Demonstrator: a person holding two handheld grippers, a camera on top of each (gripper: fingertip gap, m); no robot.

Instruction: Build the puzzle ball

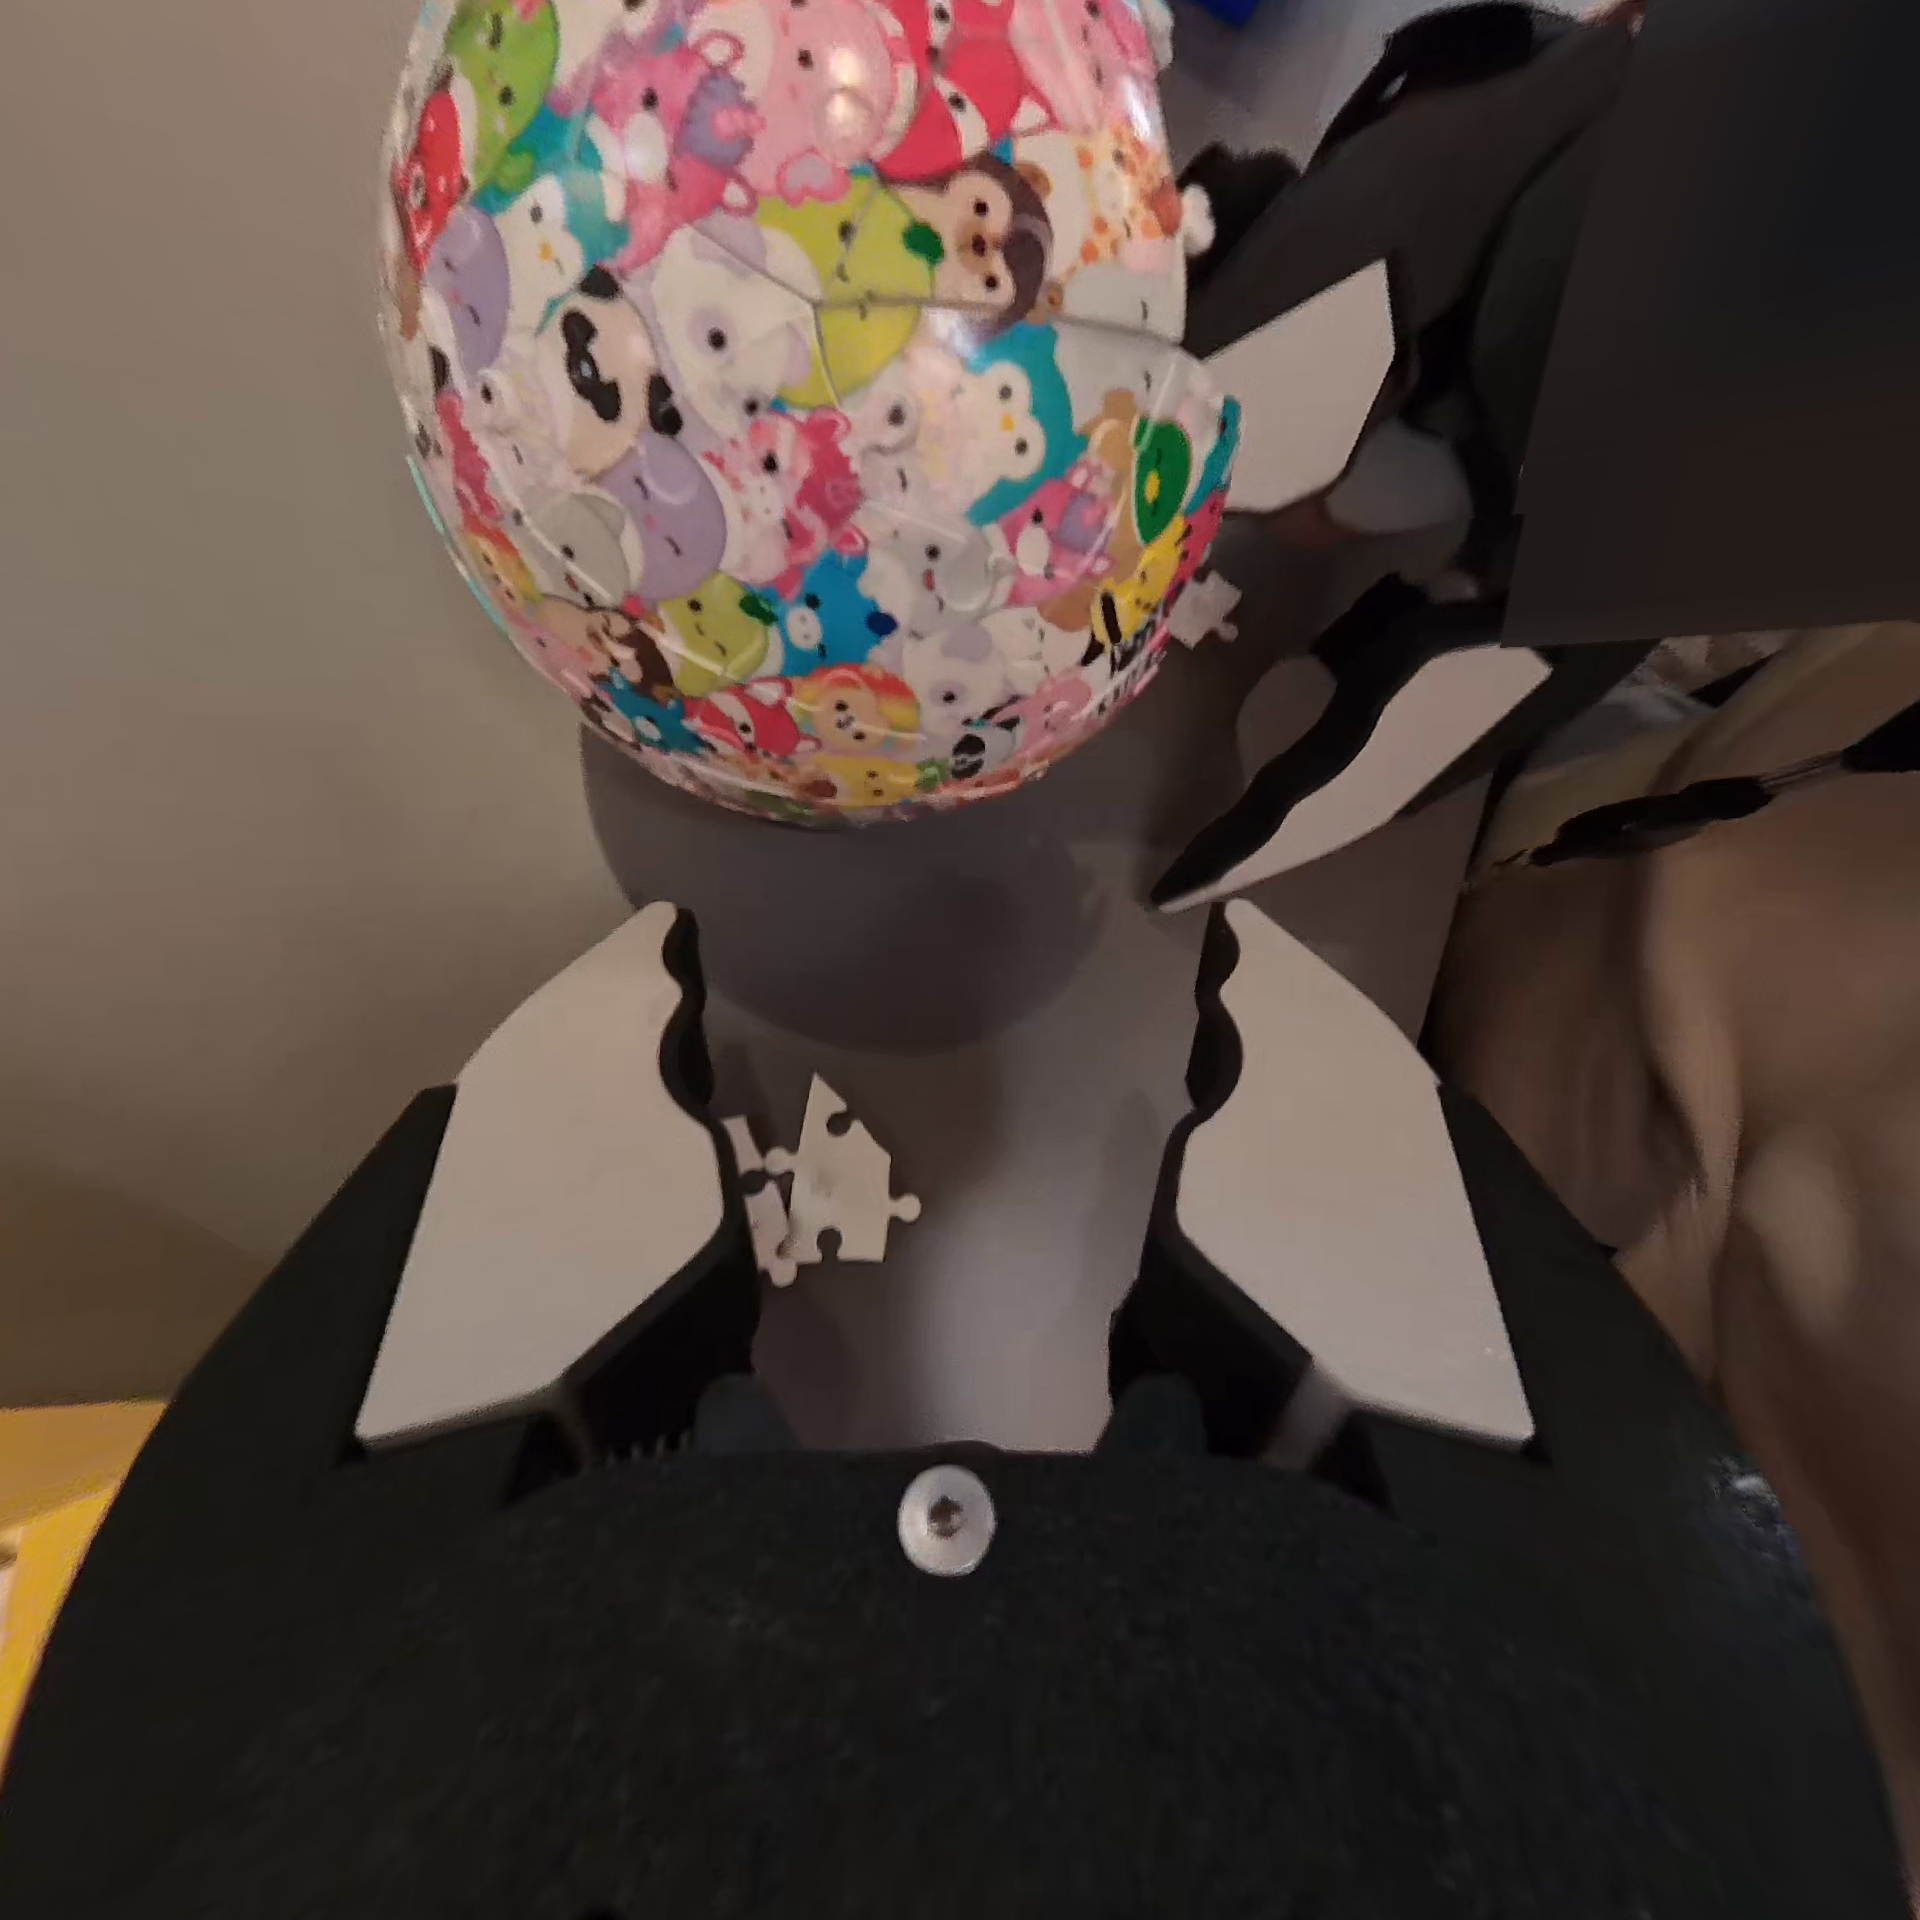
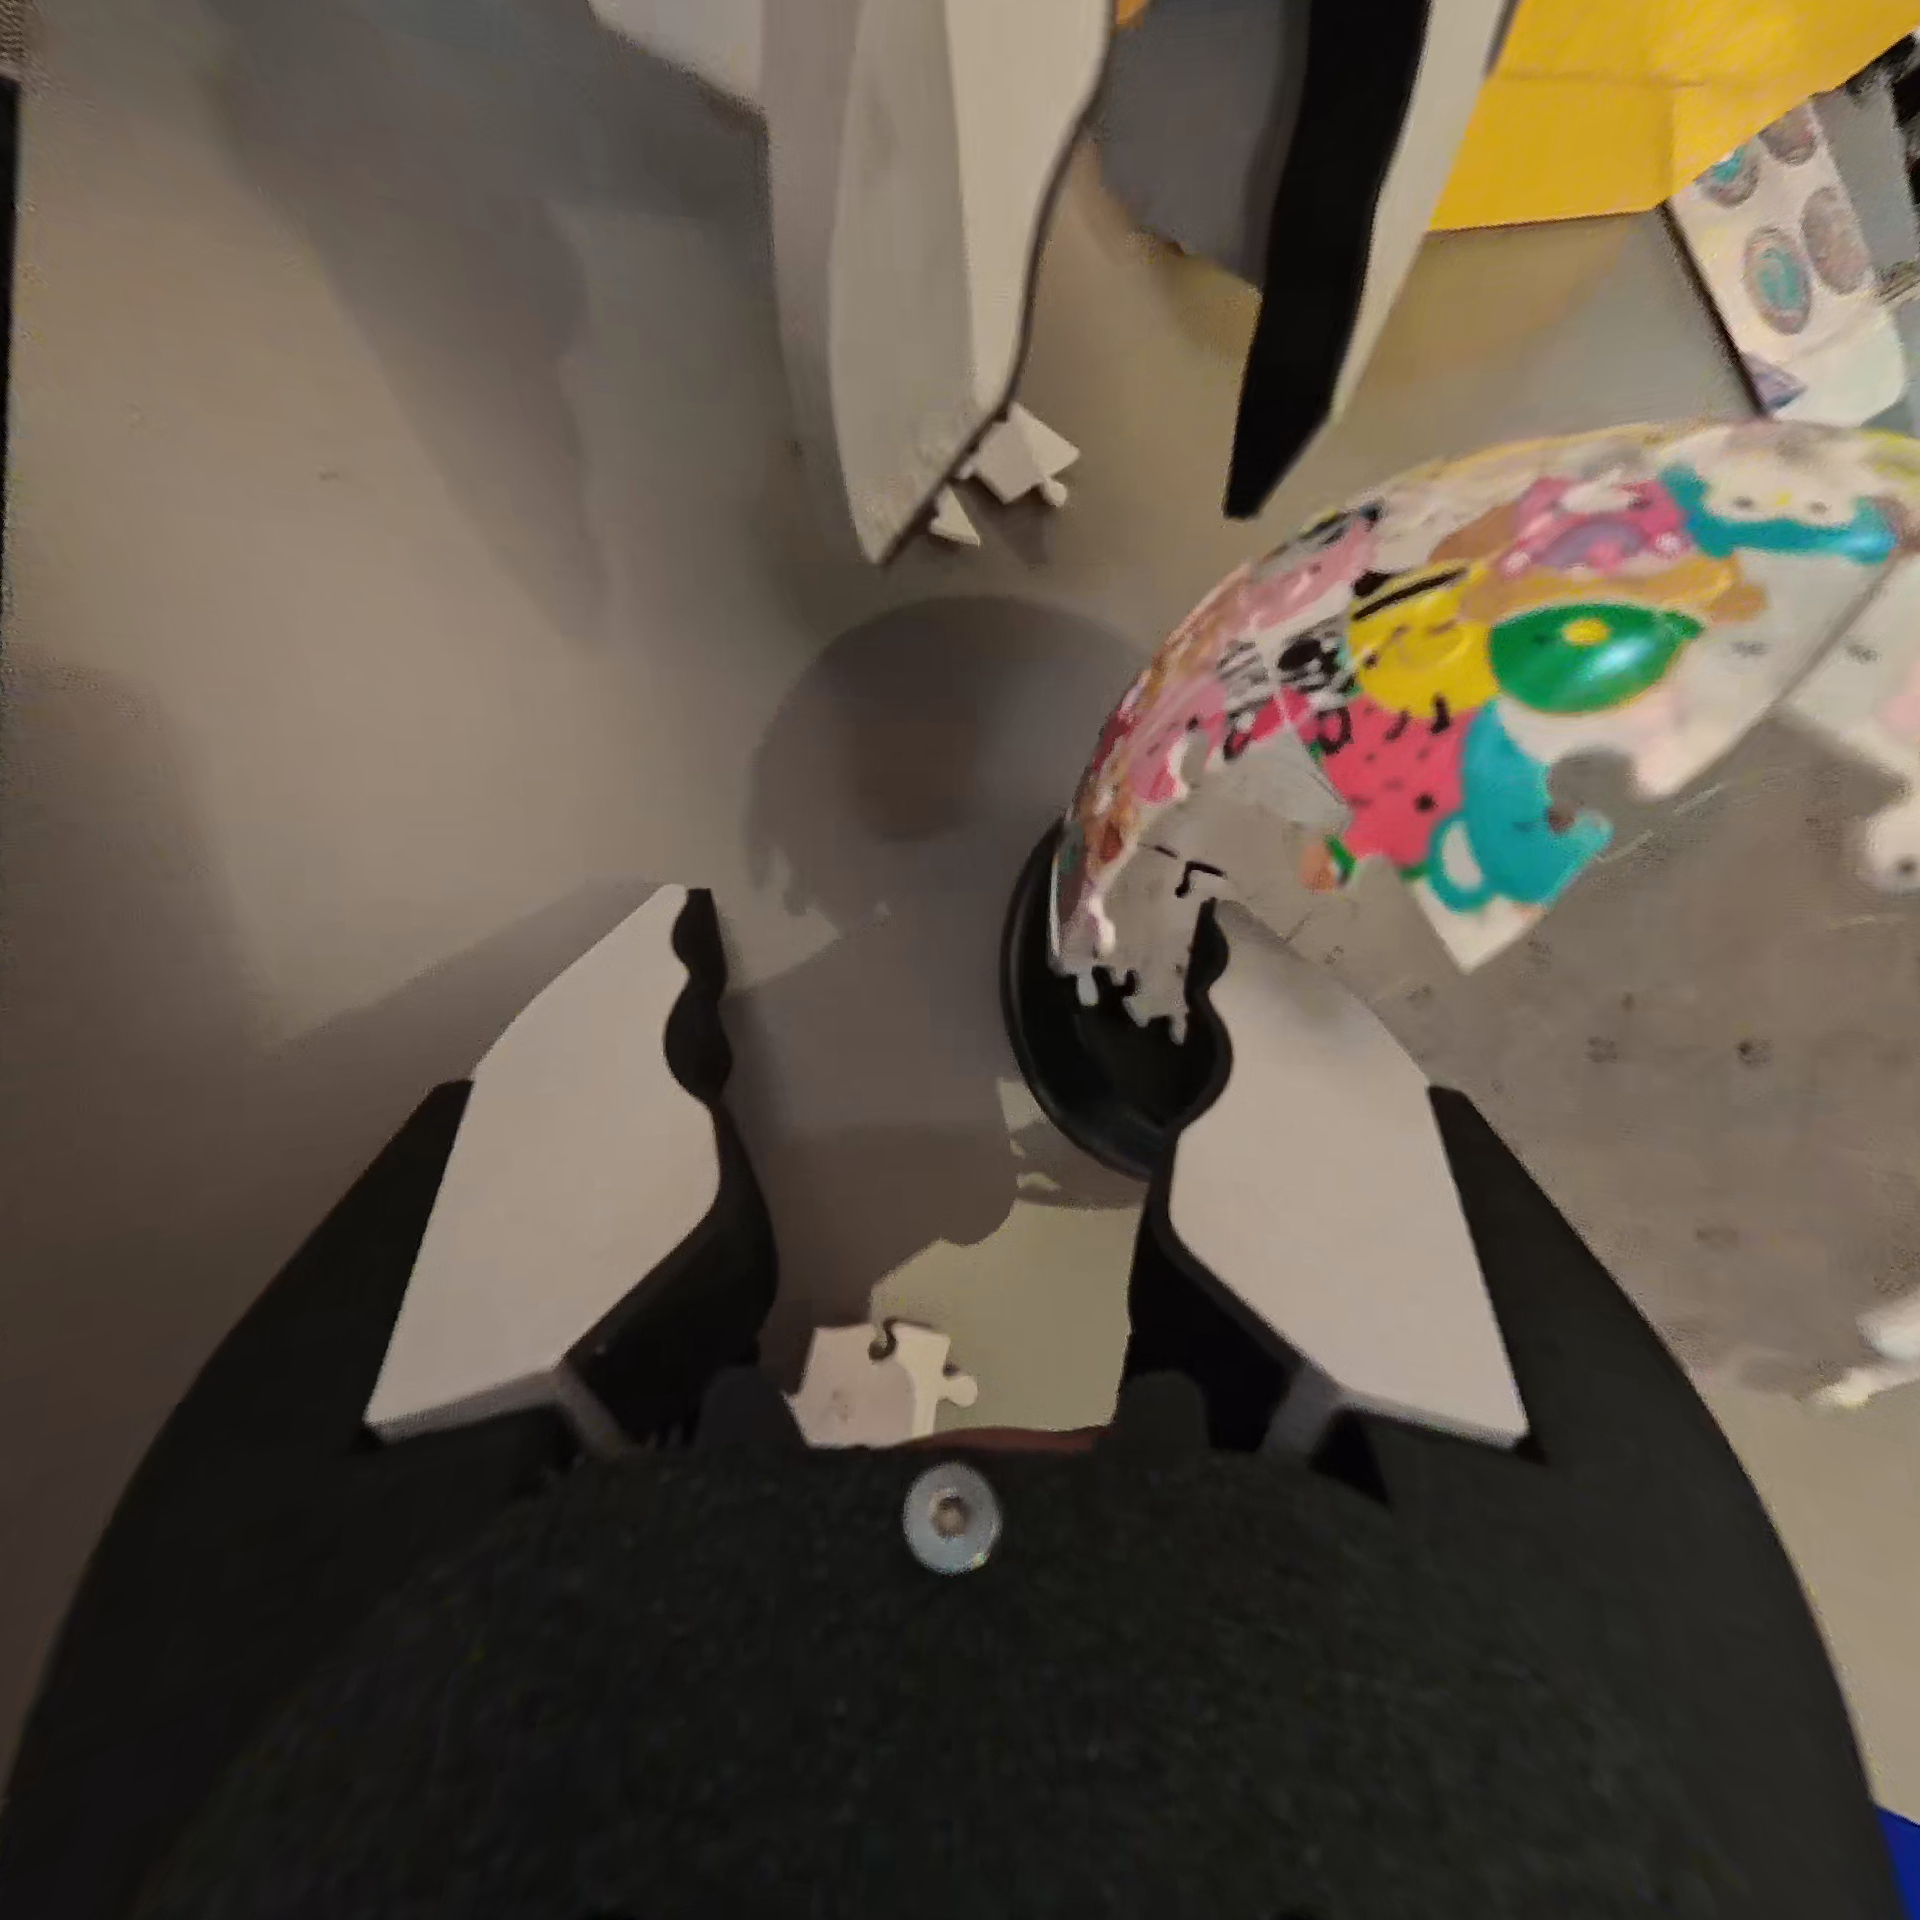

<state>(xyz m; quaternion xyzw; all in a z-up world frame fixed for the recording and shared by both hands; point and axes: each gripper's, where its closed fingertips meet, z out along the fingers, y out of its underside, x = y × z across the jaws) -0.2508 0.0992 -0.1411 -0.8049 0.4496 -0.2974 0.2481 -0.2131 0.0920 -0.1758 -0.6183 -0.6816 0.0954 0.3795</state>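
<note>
A smooth matte grey tabletop point(image 1: 208, 623) fills both views; shadows of the ball and tools fall across it. At the left edge of the left wrist view a yellow box point(image 1: 62, 1475) lies on the surface; the right wrist view shows it at upper right point(image 2: 1621, 114), beside a pale printed sheet point(image 2: 1808, 260) with round motifs. At the far right of the left wrist view a tan, blurred mass cannot be identified.

The puzzle ball point(image 1: 800, 416) stands upright left of centre in the left wrist view: a glossy curved shell of interlocked pieces printed with bright cartoon animals in pink, teal, lime and lilac. In the right wrist view the puzzle ball point(image 2: 1455, 707) rests on a black ring stand point(image 2: 1091, 1091); its lower right side is open, exposing the grey inner faces and a jagged tabbed edge.

The left gripper point(image 1: 951, 925) has black textured bodies with flat white finger plates and wavy black inner edges; its jaws are spread and empty. Between them, on the table, lie loose puzzle pieces point(image 1: 831, 1184), pale grey side up, with rounded tabs. A further loose piece point(image 2: 883, 1382) lies near the base of the right gripper point(image 2: 956, 914), whose jaws are likewise spread, one tip close against the ball's open edge.
</note>
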